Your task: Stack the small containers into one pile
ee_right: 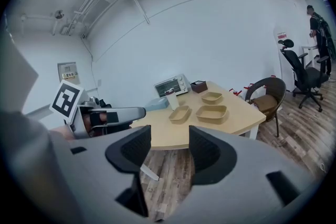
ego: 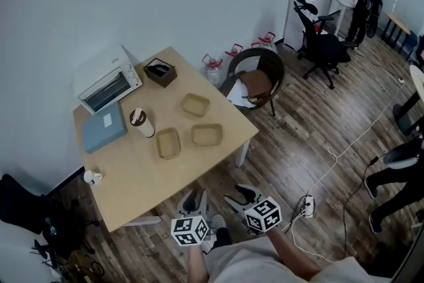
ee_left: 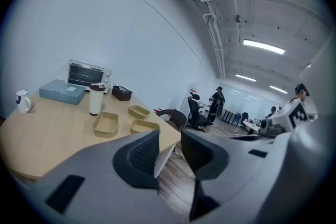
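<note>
Hovering short of worktop (ego: pixel 132 175), left gripper (ego: pixel 194 199) and right gripper (ego: pixel 242 194) both gaping, empty. Three containers (ego: pixel 207 134) lying apart mid-worktop. Risk: clipping cup (ego: pixel 141 122) near leftmost one; walls probably thin, could slip.

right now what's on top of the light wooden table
A white toaster oven, a blue-grey flat box, a dark brown open box, a white dark-lidded cup, three separate empty tan rectangular containers, and a small white mug. The brown box's contents are unclear.
</note>
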The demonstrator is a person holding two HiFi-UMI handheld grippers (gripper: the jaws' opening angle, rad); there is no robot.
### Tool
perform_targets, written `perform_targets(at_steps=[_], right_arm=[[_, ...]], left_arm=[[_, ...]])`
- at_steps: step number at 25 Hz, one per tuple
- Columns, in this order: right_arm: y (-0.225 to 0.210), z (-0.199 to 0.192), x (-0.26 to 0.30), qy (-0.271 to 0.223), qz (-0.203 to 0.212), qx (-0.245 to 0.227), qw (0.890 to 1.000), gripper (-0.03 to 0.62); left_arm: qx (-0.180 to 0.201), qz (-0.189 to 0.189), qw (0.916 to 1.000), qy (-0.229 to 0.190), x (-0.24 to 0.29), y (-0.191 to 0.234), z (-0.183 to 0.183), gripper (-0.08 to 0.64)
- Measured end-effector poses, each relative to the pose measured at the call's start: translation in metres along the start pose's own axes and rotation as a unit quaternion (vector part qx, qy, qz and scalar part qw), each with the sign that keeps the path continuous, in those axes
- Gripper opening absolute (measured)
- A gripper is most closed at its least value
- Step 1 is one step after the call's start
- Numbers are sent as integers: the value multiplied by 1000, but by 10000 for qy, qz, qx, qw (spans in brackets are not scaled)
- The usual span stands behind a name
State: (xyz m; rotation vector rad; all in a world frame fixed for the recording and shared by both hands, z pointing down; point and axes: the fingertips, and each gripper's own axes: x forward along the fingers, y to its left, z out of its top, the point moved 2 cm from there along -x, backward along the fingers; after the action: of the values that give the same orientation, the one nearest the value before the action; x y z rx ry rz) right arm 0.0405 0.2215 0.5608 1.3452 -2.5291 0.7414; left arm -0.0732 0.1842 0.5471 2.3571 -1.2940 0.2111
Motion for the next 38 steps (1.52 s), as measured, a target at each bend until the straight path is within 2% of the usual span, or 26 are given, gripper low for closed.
perform_targets(at_steps=[11, 23, 32, 38], right_arm=[[7, 28, 90, 21, -48, 143, 9999, 227], [11, 29, 144, 184, -188, 260, 9993, 227], [-3, 39, 183, 427, 15, 134, 9990, 227], [-30, 67, 221, 517, 233, 26, 9984, 227]], left_arm=[[-109, 67, 9999, 109, 28, 91, 28, 124], [-222, 198, 9992, 262, 33, 152, 31, 124], [-489, 577, 9966, 339, 50, 188, 27, 124], [-512, 891, 9937, 454, 71, 203, 31, 124]])
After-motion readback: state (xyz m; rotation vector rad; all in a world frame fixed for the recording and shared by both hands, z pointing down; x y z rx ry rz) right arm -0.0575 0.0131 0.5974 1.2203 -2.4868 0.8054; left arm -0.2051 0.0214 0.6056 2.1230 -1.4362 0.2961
